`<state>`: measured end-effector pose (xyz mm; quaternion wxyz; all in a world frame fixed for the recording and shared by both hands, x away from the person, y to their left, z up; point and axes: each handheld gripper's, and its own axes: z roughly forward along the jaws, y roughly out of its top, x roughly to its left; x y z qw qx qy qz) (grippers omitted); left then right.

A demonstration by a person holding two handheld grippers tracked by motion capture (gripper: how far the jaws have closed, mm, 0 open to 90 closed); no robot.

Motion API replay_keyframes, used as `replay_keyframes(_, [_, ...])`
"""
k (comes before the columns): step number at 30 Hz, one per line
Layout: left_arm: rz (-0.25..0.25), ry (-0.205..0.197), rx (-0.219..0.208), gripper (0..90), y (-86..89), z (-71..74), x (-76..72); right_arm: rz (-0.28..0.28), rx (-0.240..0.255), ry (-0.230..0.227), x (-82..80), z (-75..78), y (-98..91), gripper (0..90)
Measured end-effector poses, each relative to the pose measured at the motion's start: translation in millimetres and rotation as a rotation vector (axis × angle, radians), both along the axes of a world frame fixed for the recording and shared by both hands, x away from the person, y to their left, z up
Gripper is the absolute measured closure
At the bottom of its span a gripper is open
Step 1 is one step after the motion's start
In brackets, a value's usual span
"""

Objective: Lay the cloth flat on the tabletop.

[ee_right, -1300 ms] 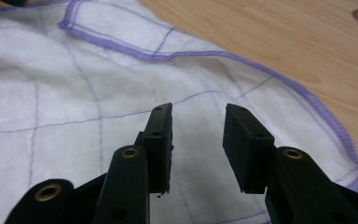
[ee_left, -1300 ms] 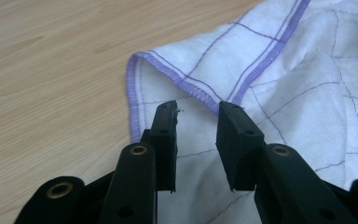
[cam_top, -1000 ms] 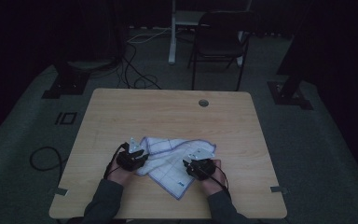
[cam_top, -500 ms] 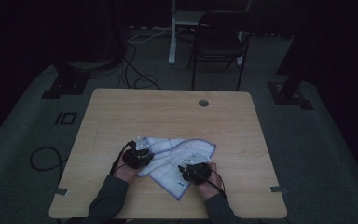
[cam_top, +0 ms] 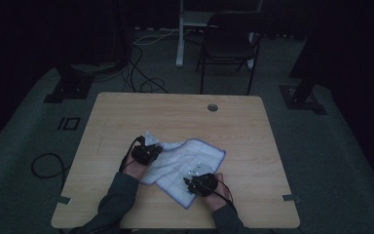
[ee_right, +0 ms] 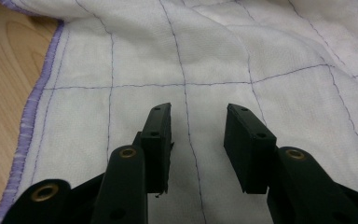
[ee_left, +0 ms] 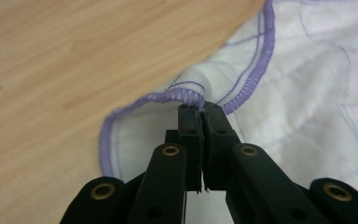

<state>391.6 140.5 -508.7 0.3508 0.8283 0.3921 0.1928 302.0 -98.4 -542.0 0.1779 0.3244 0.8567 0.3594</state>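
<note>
A white cloth with thin purple grid lines and a purple stitched hem lies rumpled on the wooden table. My left gripper is at the cloth's left edge. In the left gripper view its jaws have just been closing and are shut on a raised fold of the hem. My right gripper rests over the cloth's near part. In the right gripper view it stands open above flat cloth, with nothing pinched.
A round cable hole sits near the table's far edge. Beyond the table stand a dark chair and a white post. Cables lie on the floor, and a loop lies at the left.
My left gripper has moved right and away from me onto the cloth's left edge, closed on the hem and lifted it a little. The right gripper has barely shifted.
</note>
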Motion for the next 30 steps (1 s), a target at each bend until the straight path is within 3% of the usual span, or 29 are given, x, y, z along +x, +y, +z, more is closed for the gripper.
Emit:
replay_keyframes(6, [0.045,0.001,-0.021,88.3,7.6,2.2,17.7,0.008,0.008,0.009,-0.4,-0.4,-3.6,61.1])
replay_keyframes(18, [0.13,0.046,-0.056,88.3,22.9,-6.2,44.8,0.023,0.004,0.025,0.3,0.5,-16.8,59.1])
replay_keyframes(30, [0.189,0.064,-0.074,87.8,38.2,-8.4,52.5,-0.019,-0.015,0.022,3.8,1.6,-36.9,57.5])
